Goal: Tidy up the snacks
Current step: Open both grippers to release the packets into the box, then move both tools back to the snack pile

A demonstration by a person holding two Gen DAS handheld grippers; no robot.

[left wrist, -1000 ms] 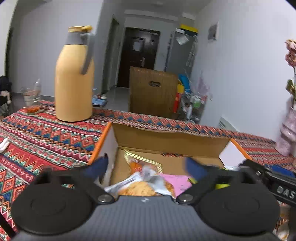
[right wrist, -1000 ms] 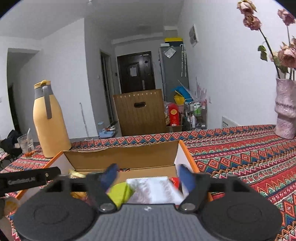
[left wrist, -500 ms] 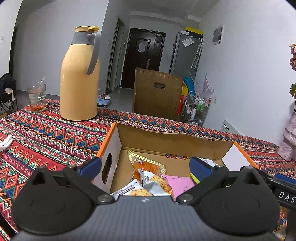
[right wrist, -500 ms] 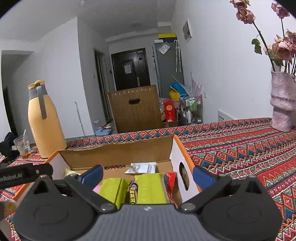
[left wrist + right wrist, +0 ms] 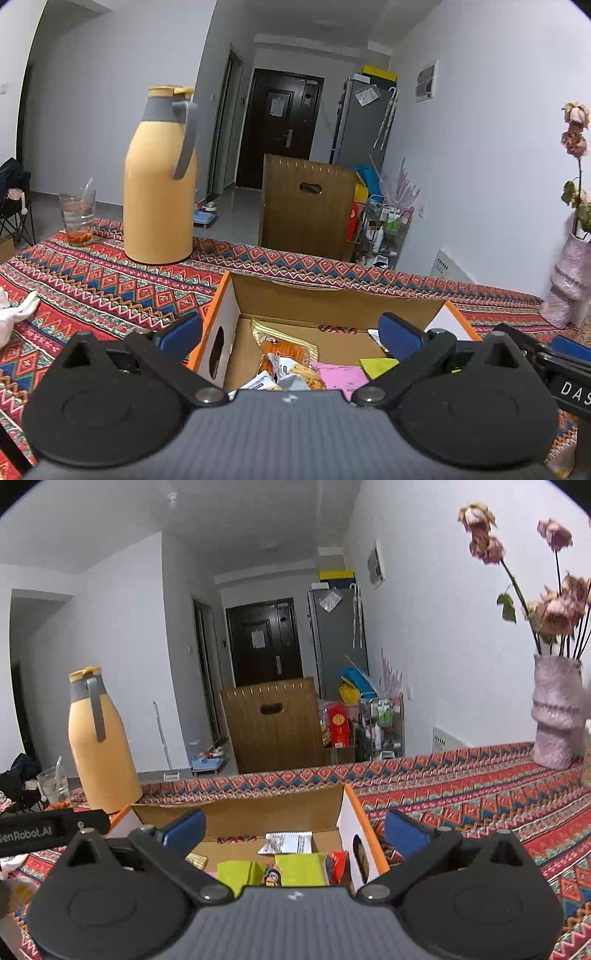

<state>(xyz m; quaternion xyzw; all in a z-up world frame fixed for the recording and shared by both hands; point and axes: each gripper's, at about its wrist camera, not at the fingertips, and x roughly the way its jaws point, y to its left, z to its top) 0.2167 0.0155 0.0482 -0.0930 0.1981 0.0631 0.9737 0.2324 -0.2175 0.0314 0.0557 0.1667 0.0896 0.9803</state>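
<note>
Both my hand-held grippers — left (image 5: 291,334) and right (image 5: 293,829) — stand wide open and empty above the cardboard box (image 5: 332,301) of snack packets (image 5: 299,864).

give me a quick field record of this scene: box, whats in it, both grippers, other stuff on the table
box: open cardboard box on patterned tablecloth
contents: snack packets, among them green packets, a pink packet, a white packet
left gripper: jaws open, nothing between them
right gripper: jaws open, nothing between them
elsewhere on table: yellow flask, glass, vase of dried flowers
</note>
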